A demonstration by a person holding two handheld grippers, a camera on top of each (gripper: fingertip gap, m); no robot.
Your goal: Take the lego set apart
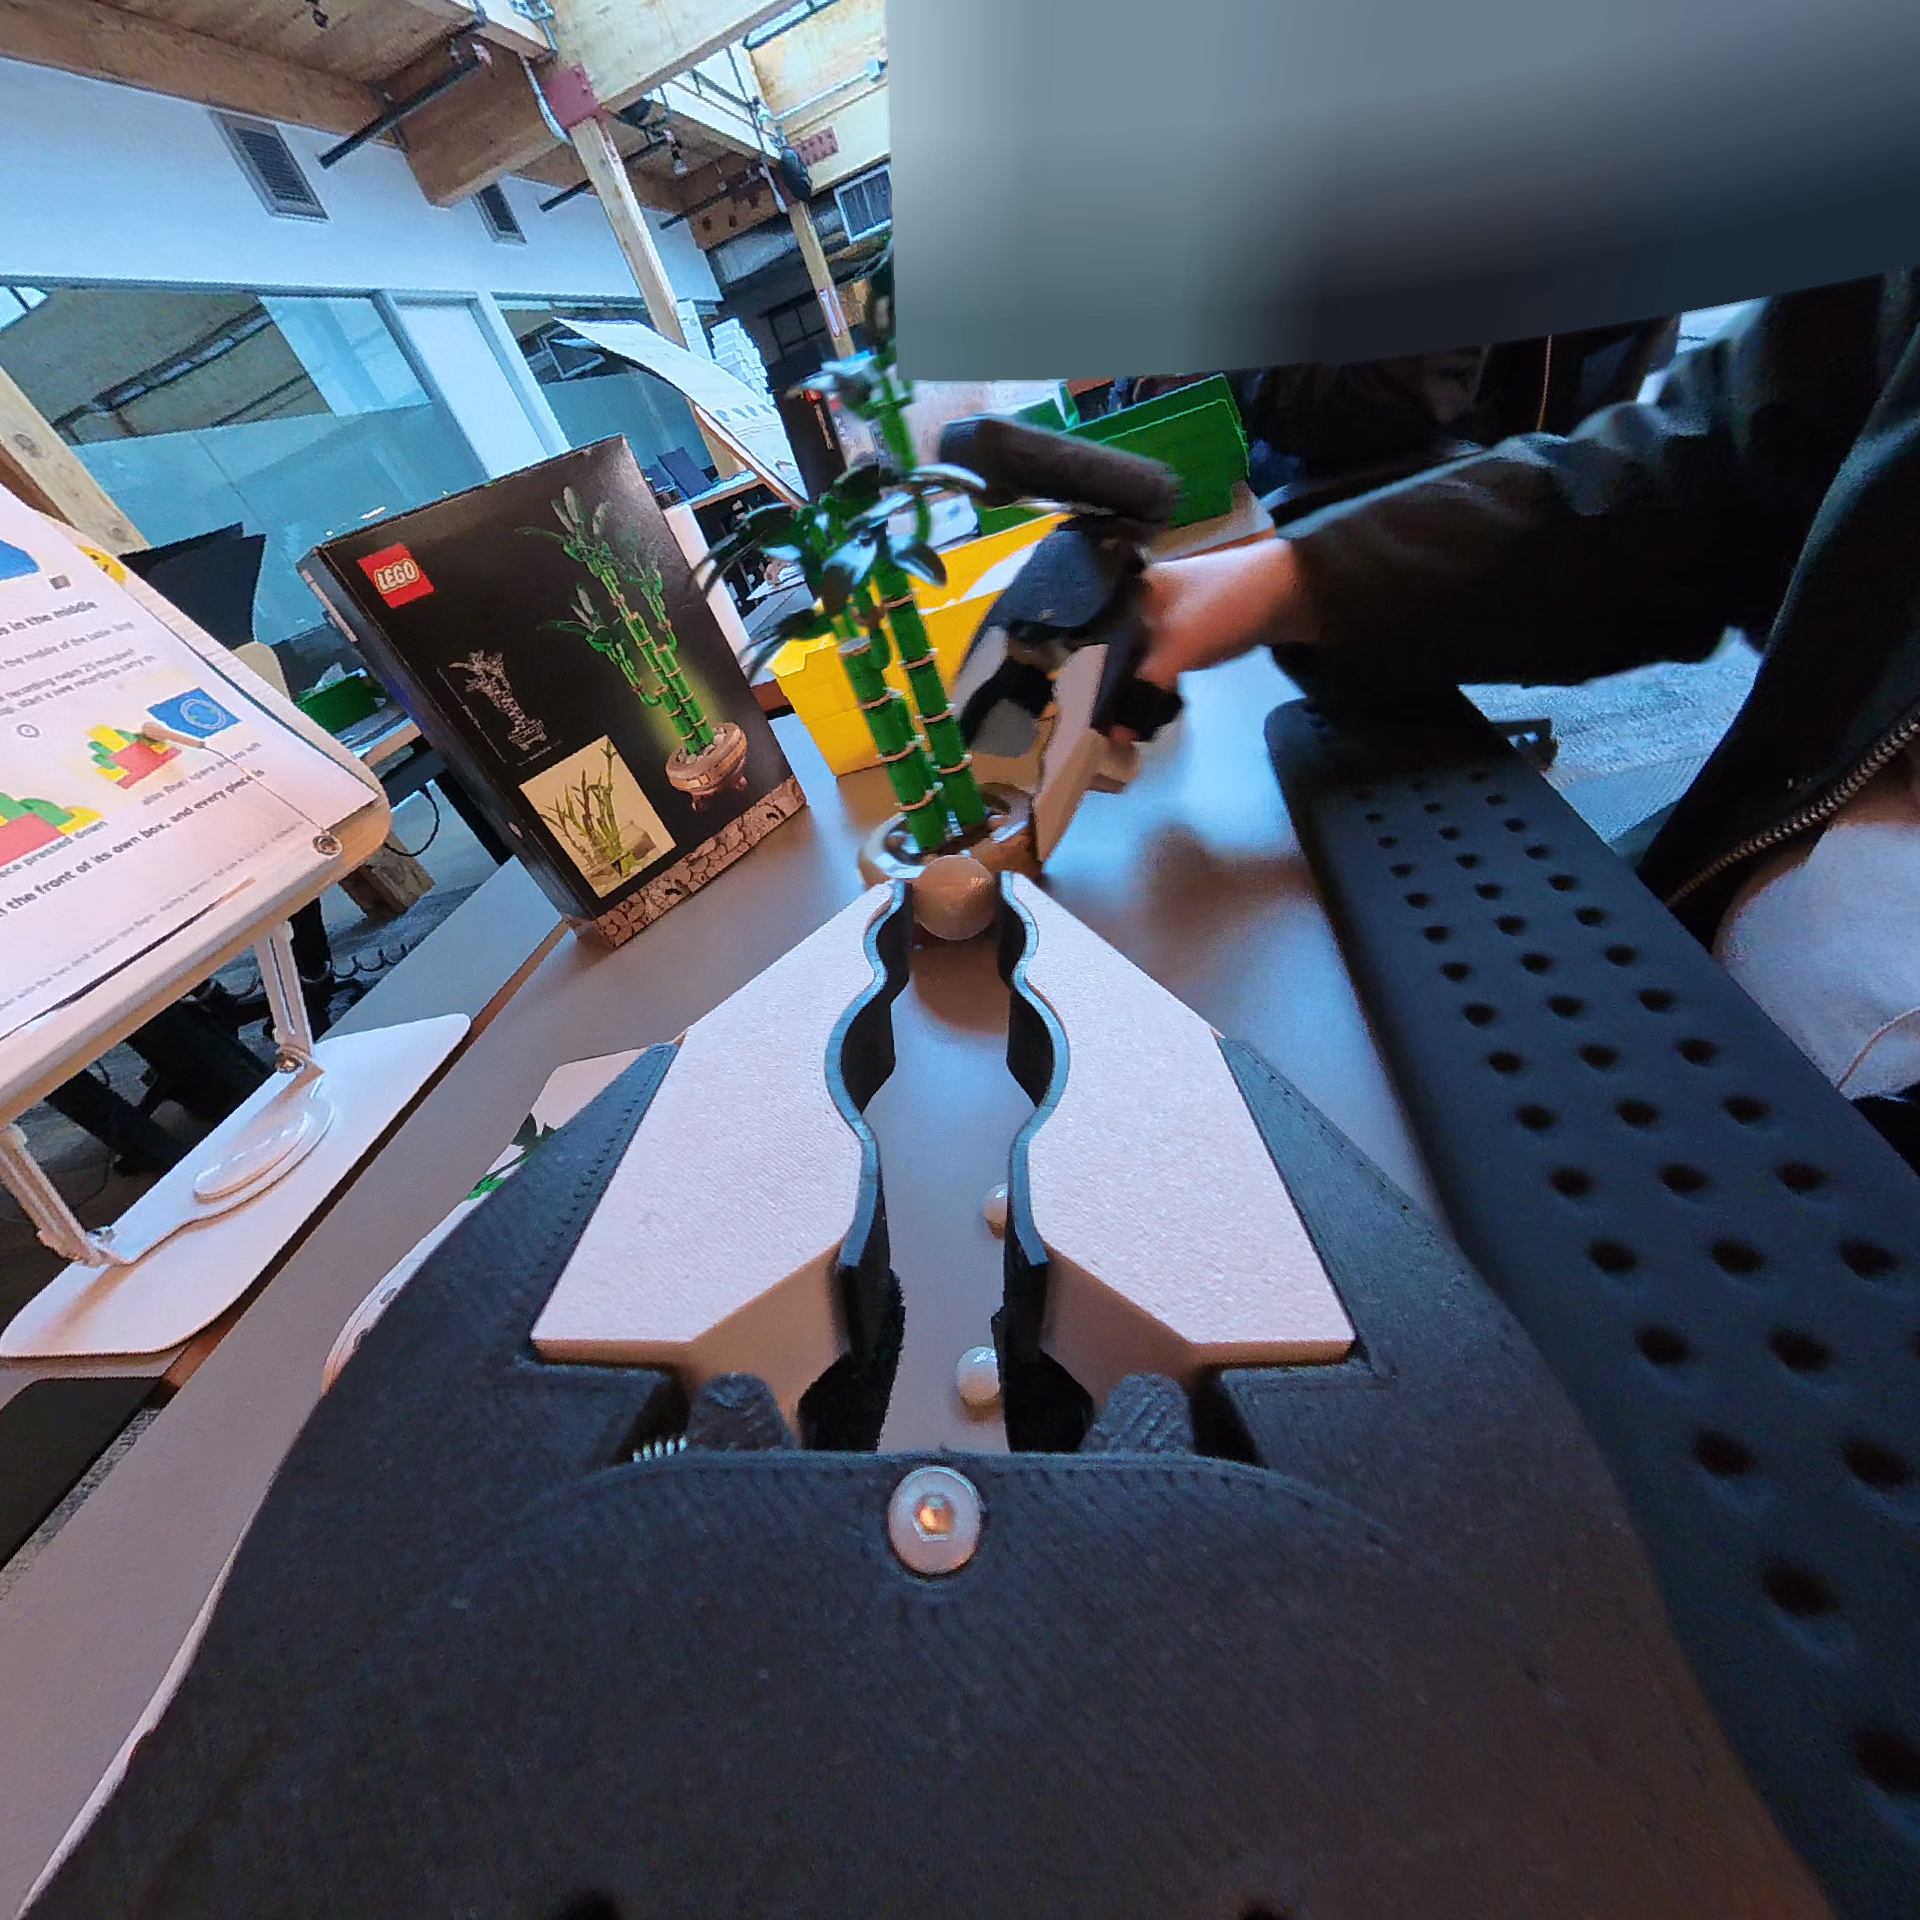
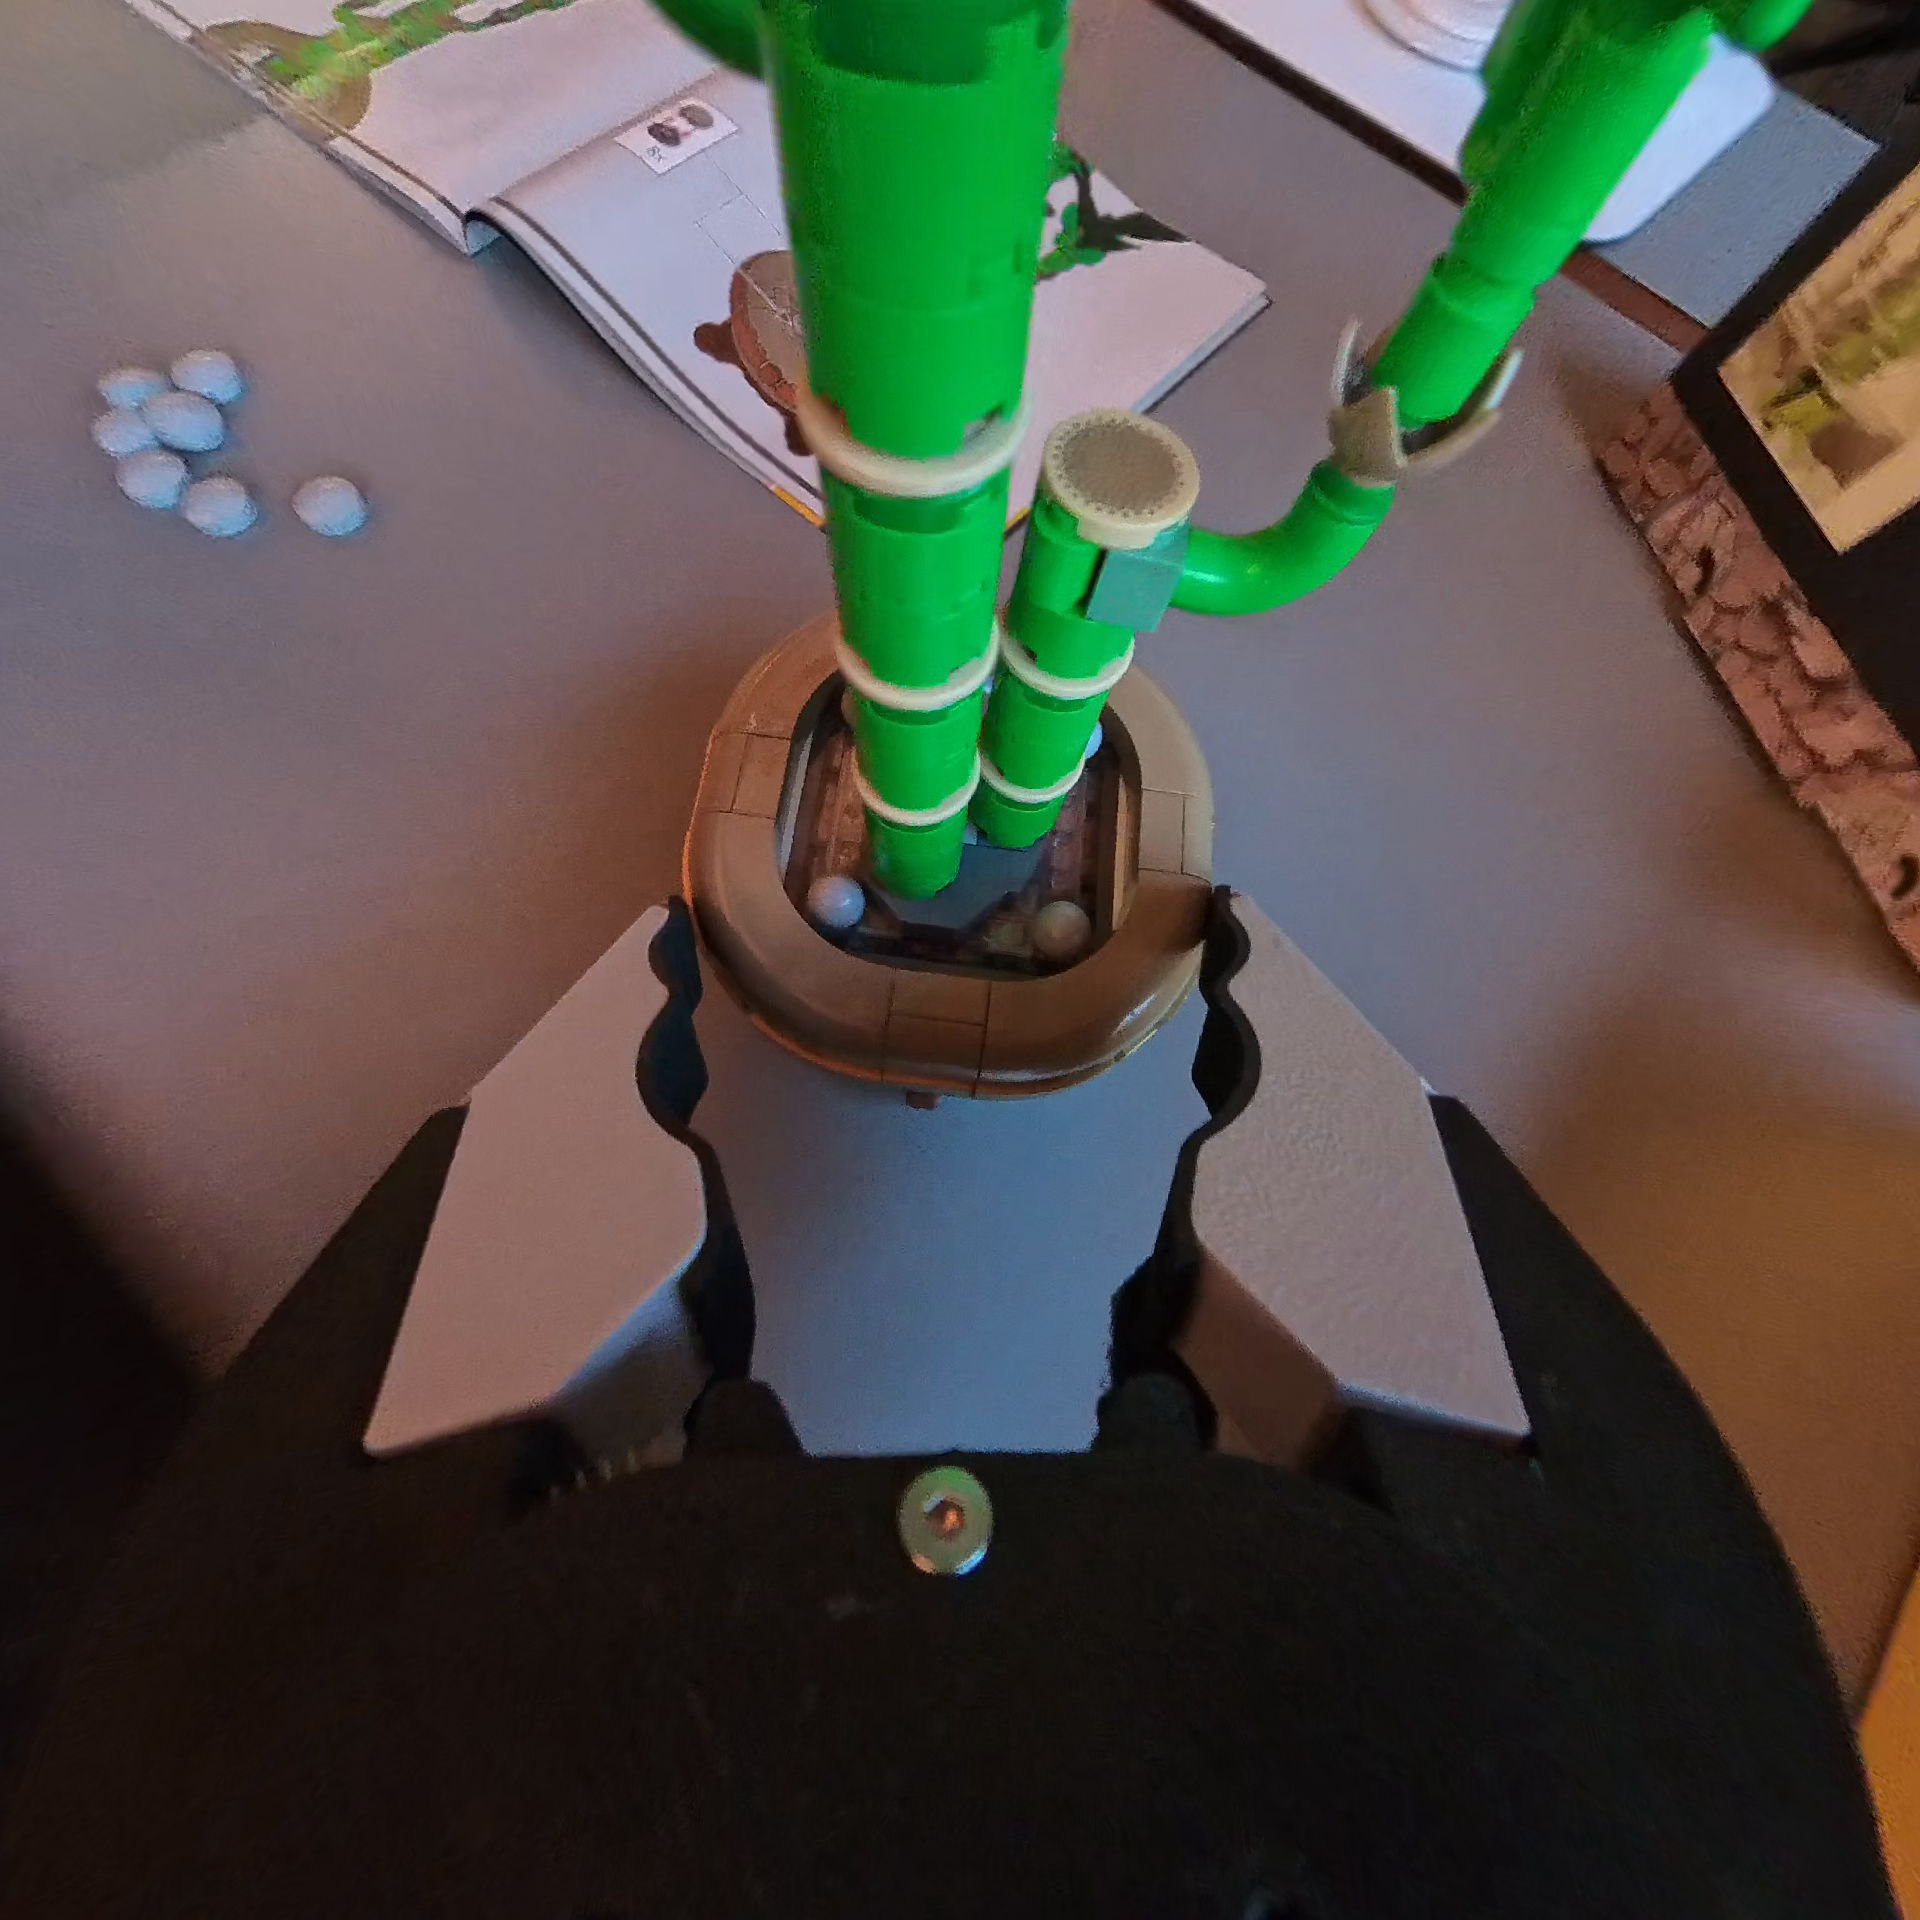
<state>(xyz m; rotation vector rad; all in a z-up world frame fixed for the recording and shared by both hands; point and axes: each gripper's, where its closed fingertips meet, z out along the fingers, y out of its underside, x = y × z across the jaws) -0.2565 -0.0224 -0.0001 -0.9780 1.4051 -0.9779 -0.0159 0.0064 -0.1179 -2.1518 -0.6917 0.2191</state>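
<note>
The lego bamboo plant has green stalks [image 1: 914,727] [image 2: 914,582] standing in a tan pot [image 1: 894,847] [image 2: 935,1023] on the table. My left gripper [image 1: 954,883] is low at the pot's near side, its tips closed on a grey round pebble piece [image 1: 954,902]. My right gripper [image 2: 945,925] comes in from above, jaws wide, tips pressed against both sides of the pot's rim; it also shows in the left wrist view [image 1: 1049,748]. Two pebbles [image 2: 836,899] lie inside the pot. Several pebbles [image 2: 171,436] lie heaped on the table.
The set's box [image 1: 582,675] [image 2: 1818,468] stands left of the plant. An open instruction booklet [image 2: 644,239] lies behind the pot. A paper stand [image 1: 156,727] is at far left, a yellow bin [image 1: 821,675] behind, a black perforated chair [image 1: 1610,1091] at right. Two loose pebbles [image 1: 977,1371] lie under my left gripper. The tips of one gripper are about 25 cm away from the tips of the other.
</note>
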